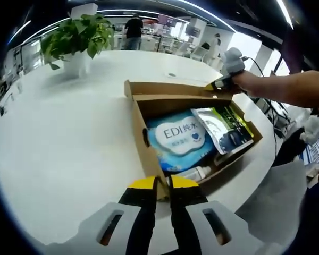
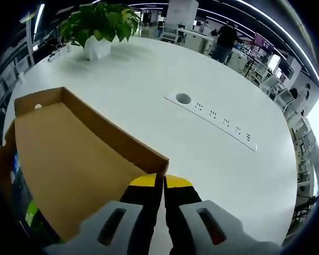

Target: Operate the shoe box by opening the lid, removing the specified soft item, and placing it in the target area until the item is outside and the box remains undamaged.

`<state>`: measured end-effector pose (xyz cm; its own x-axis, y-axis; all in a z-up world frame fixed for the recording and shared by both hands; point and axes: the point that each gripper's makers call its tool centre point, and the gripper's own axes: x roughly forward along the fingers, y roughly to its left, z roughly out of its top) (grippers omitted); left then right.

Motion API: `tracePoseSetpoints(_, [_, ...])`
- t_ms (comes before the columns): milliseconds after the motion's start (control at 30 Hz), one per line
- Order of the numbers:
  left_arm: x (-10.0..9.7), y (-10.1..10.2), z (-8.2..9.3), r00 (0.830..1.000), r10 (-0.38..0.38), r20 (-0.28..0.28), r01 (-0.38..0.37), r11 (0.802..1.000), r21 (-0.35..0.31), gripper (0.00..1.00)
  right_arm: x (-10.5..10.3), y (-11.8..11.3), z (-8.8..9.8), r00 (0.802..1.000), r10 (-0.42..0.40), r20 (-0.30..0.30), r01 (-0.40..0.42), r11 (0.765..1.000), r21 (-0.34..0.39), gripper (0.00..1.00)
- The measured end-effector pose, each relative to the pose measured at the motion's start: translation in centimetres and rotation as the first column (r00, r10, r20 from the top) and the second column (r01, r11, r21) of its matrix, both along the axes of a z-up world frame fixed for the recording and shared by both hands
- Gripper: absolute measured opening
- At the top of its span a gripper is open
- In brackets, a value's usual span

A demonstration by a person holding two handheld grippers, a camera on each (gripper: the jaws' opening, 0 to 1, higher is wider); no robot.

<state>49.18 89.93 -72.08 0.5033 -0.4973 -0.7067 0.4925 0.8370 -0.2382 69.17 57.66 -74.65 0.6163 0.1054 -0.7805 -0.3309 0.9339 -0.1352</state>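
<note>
In the left gripper view, our left gripper [image 1: 164,183] has its yellow-tipped jaws pressed together on the near corner of the shoe box [image 1: 143,143], pinching the cardboard wall. The brown box sits open on the white table [image 1: 64,138], its walls straight and untorn. Inside lies a soft blue and white wipes pack [image 1: 179,139], flat against the near wall, beside a dark green packet [image 1: 227,127] and a small bottle [image 1: 196,172]. Across the box, the right gripper [image 1: 219,85], held by a hand [image 1: 250,82], grips the lid's far edge.

In the right gripper view, our right gripper [image 2: 160,181] is closed on the corner of the raised lid [image 2: 64,159], whose plain brown inside faces us. Beyond it we see a potted plant [image 2: 101,26] and a power strip [image 2: 215,118] set into the table.
</note>
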Motion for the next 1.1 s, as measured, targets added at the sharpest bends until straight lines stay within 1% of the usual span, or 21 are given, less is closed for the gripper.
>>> tracePoseSetpoints(100, [0.2, 0.1, 0.1, 1.000, 0.004, 0.013, -0.004, 1.000, 0.016, 0.08, 0.1, 0.2, 0.4, 1.000, 0.002, 0.024, -0.002, 1.000, 0.013, 0.15])
tracePoseSetpoints(167, [0.3, 0.3, 0.1, 1.000, 0.011, 0.013, -0.011, 1.000, 0.019, 0.11, 0.2, 0.1, 0.7, 0.999, -0.001, 0.044, 0.001, 1.000, 0.007, 0.18])
tracePoseSetpoints(233, [0.5, 0.3, 0.5, 1.000, 0.017, 0.018, -0.017, 1.000, 0.010, 0.14, 0.1, 0.0, 1.0, 0.999, -0.004, 0.054, 0.003, 1.000, 0.017, 0.20])
tracePoseSetpoints(333, [0.6, 0.3, 1.4, 0.999, 0.008, 0.036, -0.008, 1.000, 0.015, 0.15, -0.3, -0.3, 1.7, 0.997, -0.007, 0.077, 0.006, 1.000, 0.021, 0.25])
tracePoseSetpoints(400, [0.8, 0.0, 2.1, 0.999, 0.002, 0.047, -0.003, 1.000, 0.012, 0.16, -0.6, -0.3, 2.3, 0.995, -0.009, 0.099, 0.005, 0.999, 0.038, 0.26])
tracePoseSetpoints(500, [1.1, -0.9, 3.0, 0.997, -0.018, 0.069, 0.018, 1.000, 0.004, 0.16, -1.4, -0.5, 3.2, 0.992, -0.011, 0.124, 0.005, 0.999, 0.050, 0.27])
tracePoseSetpoints(600, [1.4, -1.9, 3.1, 0.997, -0.033, 0.069, 0.033, 0.999, -0.004, 0.17, -2.2, -0.5, 4.0, 0.990, -0.011, 0.143, 0.003, 0.998, 0.060, 0.26])
tracePoseSetpoints(767, [1.4, -3.6, 2.9, 0.997, -0.057, 0.056, 0.058, 0.998, -0.019, 0.18, -3.6, -0.1, 5.0, 0.987, -0.005, 0.163, -0.007, 0.997, 0.072, 0.26])
tracePoseSetpoints(833, [1.4, -4.3, 2.9, 0.996, -0.071, 0.059, 0.072, 0.997, -0.024, 0.18, -4.3, 0.2, 5.4, 0.985, 0.001, 0.171, -0.014, 0.997, 0.076, 0.26])
tracePoseSetpoints(867, [1.3, -4.8, 2.6, 0.996, -0.082, 0.046, 0.083, 0.996, -0.025, 0.18, -4.7, 0.3, 5.7, 0.985, 0.000, 0.174, -0.015, 0.997, 0.081, 0.26])
tracePoseSetpoints(1000, [1.2, -6.4, 2.5, 0.993, -0.111, 0.046, 0.113, 0.993, -0.041, 0.18, -5.8, 0.5, 6.4, 0.980, 0.001, 0.197, -0.019, 0.996, 0.088, 0.24])
tracePoseSetpoints(1100, [1.2, -7.6, 2.3, 0.991, -0.131, 0.034, 0.133, 0.989, -0.058, 0.19, -6.8, 0.8, 6.6, 0.980, 0.010, 0.200, -0.029, 0.995, 0.092, 0.23])
